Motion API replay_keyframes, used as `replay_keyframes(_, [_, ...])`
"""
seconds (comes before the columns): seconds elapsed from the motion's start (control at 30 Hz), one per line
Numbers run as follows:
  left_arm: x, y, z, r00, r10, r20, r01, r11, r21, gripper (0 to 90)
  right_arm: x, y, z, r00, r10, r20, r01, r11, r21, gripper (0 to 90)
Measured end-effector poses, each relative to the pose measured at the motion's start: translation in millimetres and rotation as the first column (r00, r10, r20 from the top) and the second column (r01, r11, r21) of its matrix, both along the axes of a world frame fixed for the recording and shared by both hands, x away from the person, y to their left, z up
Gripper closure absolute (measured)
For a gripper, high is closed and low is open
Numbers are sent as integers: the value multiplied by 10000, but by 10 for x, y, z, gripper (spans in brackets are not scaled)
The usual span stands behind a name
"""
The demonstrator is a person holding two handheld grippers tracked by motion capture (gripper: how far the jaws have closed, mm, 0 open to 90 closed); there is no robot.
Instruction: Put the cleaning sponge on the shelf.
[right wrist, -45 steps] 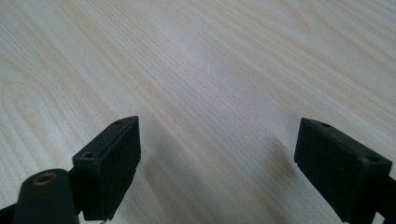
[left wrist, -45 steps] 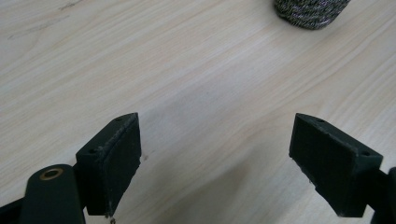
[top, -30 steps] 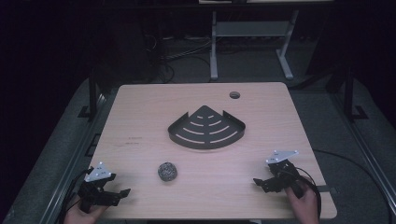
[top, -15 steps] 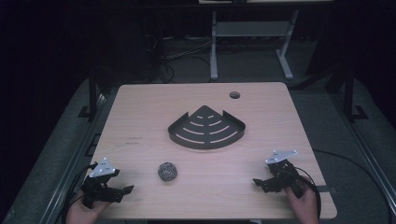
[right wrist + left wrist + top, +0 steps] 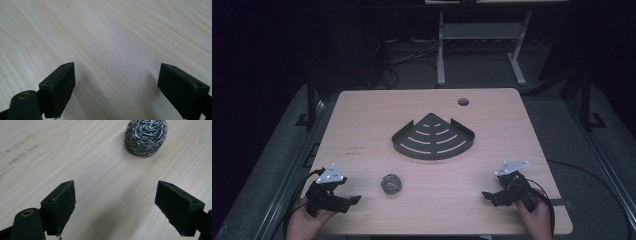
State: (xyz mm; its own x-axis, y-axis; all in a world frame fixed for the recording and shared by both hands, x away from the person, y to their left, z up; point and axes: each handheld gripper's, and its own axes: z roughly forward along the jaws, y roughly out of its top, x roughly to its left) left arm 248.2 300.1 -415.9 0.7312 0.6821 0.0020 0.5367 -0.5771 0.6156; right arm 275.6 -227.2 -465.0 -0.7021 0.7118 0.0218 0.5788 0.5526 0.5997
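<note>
- Steel wire, wound into a shiny little ball, is what the scrubber [image 5: 391, 184] is made of, and it is sitting on the wooden table [image 5: 362, 125], near the front edge and left of the middle.
- The left gripper [image 5: 353, 200] is the one that has been moving. A second ago it was lying lower and pointing less at the ball. Now it is turning and sliding closer, so its tips are aiming right at the scrubber.
- In the left gripper view the scrubber [image 5: 146, 137] is showing up ahead of the jaws, a bit to the right, and not yet between them. The jaws are standing wide apart with nothing in them.
- That probably means the left hand is getting ready to grab the ball. It needs to go forward a little more and line up, so the ball is sitting in the gap.
- The right gripper [image 5: 486, 195] is staying where it was, near the front right of the table. Its jaws are spread wide too, holding nothing, with bare wood in front of them.
- The dark corner shelf [image 5: 433, 138] with slots is lying flat in the middle of the table, well apart from the ball. It has not moved. It might be where the ball is going.
</note>
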Motion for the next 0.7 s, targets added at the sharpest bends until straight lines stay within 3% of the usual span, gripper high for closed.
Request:
replay_keyframes(0.47, [92, -186, 65, 9989, -463, -44, 464, 9987, 231, 161, -7, -4, 8, 10000, -6, 41, 5, 10000, 59, 140])
replay_keyframes(0.7, [145, -325, 58, 9964, -791, -319, 803, 9960, 388, 161, -1, 2, 8, 10000, -26, 8, 26, 10000, 50, 140])
